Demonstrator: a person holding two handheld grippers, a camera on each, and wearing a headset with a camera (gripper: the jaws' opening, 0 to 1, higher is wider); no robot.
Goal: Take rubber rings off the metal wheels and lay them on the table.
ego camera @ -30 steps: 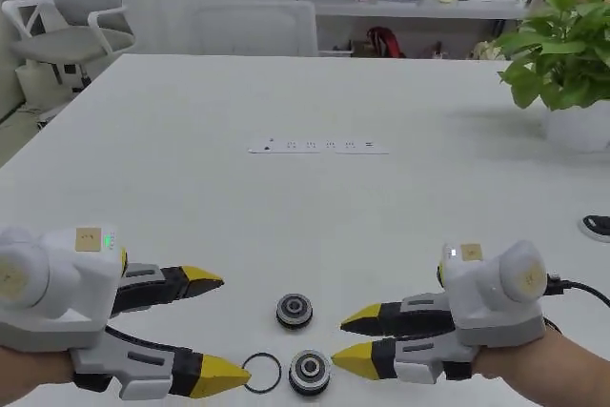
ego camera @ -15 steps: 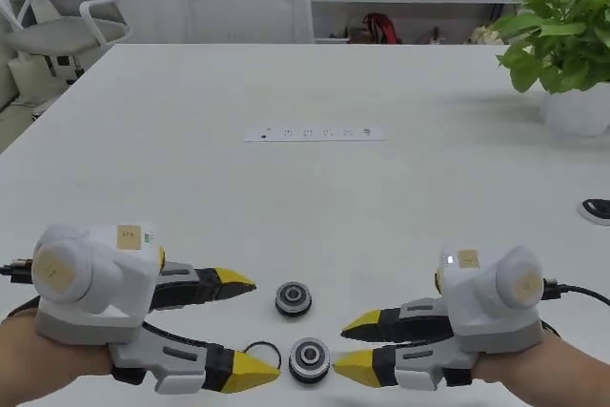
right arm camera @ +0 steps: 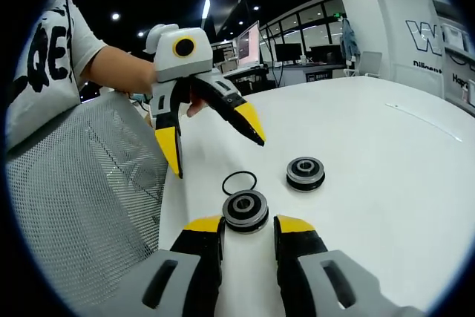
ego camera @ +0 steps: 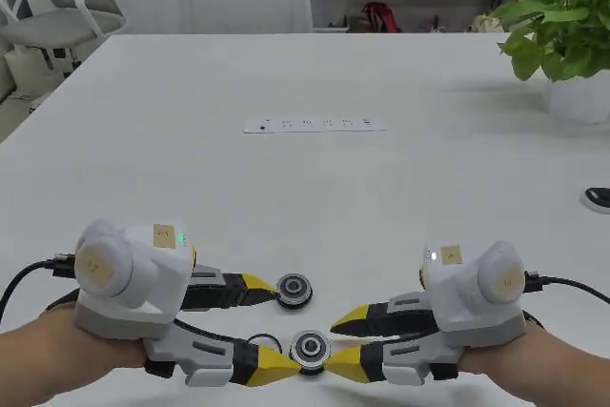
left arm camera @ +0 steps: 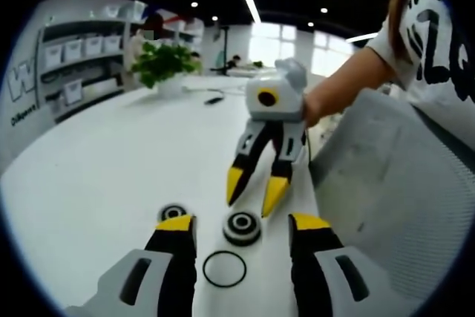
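Near wheel (ego camera: 310, 349) lies flat on the table (ego camera: 315, 188), dead ahead of the right gripper (ego camera: 341, 340) — jaws parted, empty, tips just short of it. Left gripper (ego camera: 278, 326) is spread too, empty, with the loose ring (left arm camera: 224, 269) between its jaws. Wheel's own ring looks on — hard to tell.

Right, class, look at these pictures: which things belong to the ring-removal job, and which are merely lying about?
Job in hand: near metal wheel, far metal wheel, loose rubber ring, left gripper, right gripper, table.

Lying about: potted plant, socket strip, chair, small black object at the table's right edge.
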